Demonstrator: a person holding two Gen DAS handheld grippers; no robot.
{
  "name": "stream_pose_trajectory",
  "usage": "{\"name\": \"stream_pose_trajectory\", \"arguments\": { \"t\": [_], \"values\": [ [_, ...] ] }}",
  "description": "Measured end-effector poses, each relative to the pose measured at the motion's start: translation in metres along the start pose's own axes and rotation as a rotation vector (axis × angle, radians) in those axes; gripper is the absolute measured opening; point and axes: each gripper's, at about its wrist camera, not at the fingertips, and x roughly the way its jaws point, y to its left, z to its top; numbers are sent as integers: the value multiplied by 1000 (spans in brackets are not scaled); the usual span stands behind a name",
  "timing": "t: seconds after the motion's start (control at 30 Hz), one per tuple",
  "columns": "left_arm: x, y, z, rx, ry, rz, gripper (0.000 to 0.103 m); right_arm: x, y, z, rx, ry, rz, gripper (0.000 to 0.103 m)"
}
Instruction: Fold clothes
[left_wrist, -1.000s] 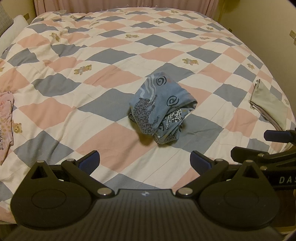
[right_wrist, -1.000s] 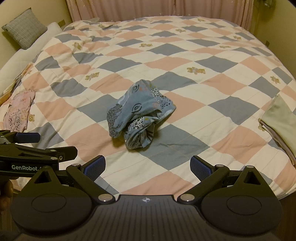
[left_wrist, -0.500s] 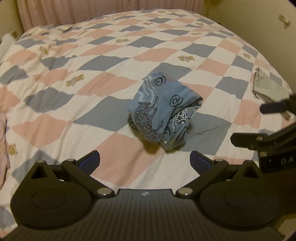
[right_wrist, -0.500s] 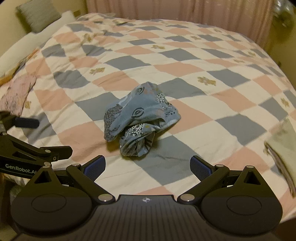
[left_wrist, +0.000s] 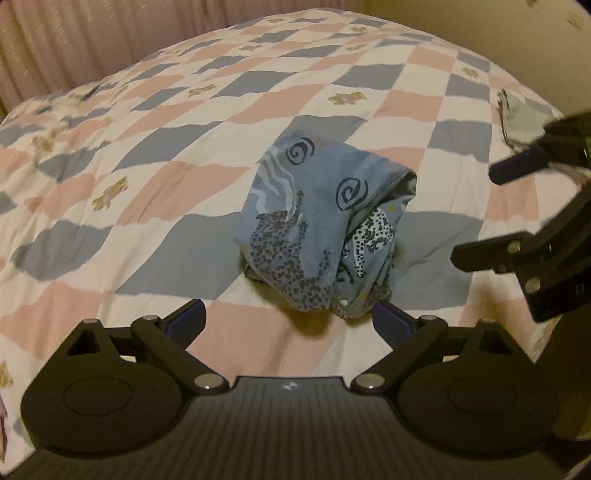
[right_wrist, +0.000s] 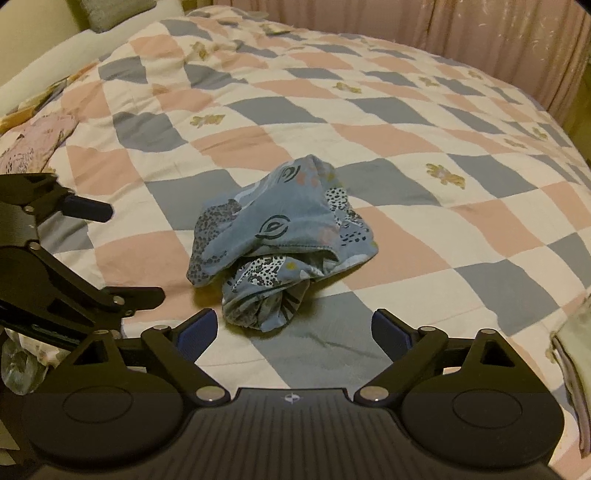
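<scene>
One crumpled blue printed garment (left_wrist: 325, 236) lies bunched mid-quilt (left_wrist: 155, 206), soft, light and limp; a judgement: its exposed hem edge offers the best hold. Both the left gripper (left_wrist: 288, 325) and right gripper (right_wrist: 293, 328) hover before it, jaws spread and empty; no containers show.

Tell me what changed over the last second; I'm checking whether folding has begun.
Both grippers moved in toward the blue garment, which now looms larger in both views. Left gripper and right gripper stay open, holding nothing. The garment stays crumpled on the quilt, untouched.
</scene>
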Motion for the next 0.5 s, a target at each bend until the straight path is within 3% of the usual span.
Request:
{"name": "stream_pose_trajectory", "arguments": {
  "t": [0.27,0.37,0.4,0.5],
  "values": [
    [49,-16,-4,120,-17,23,71,35,-8,0,0,-2,18,84],
    [62,-15,-2,132,-12,27,50,49,-14,2,21,-5,26,84],
    [66,-14,0,132,-9,26,36,53,-16,3,27,-5,31,84],
    [67,-1,10,105,-15,30,8,64,-21,6,32,-3,44,83]
  ]
}}
